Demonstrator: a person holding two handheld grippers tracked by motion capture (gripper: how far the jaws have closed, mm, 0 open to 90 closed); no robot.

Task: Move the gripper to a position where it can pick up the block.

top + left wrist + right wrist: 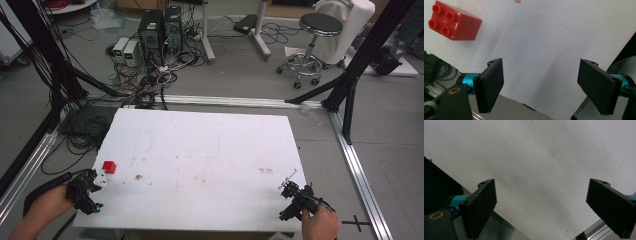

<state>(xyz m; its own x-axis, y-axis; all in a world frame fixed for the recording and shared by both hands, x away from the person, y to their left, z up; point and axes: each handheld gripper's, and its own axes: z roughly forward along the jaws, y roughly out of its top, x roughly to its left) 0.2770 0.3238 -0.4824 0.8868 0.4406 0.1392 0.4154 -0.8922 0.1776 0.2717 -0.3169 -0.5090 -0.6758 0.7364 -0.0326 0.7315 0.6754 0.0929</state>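
Red brick sits nearest my left hand-held gripper.
Left hand-held gripper (540, 85) spread wide, empty; red brick (454, 21) upper left of its frame, on the counter (200, 160); right hand-held gripper (550, 206) wide too.

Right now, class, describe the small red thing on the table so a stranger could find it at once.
Start at the white table and go to its left edge, on the near side. Just ahead of the left gripper sits a red brick with four round studs on top. It is the one bright-coloured item on the table.
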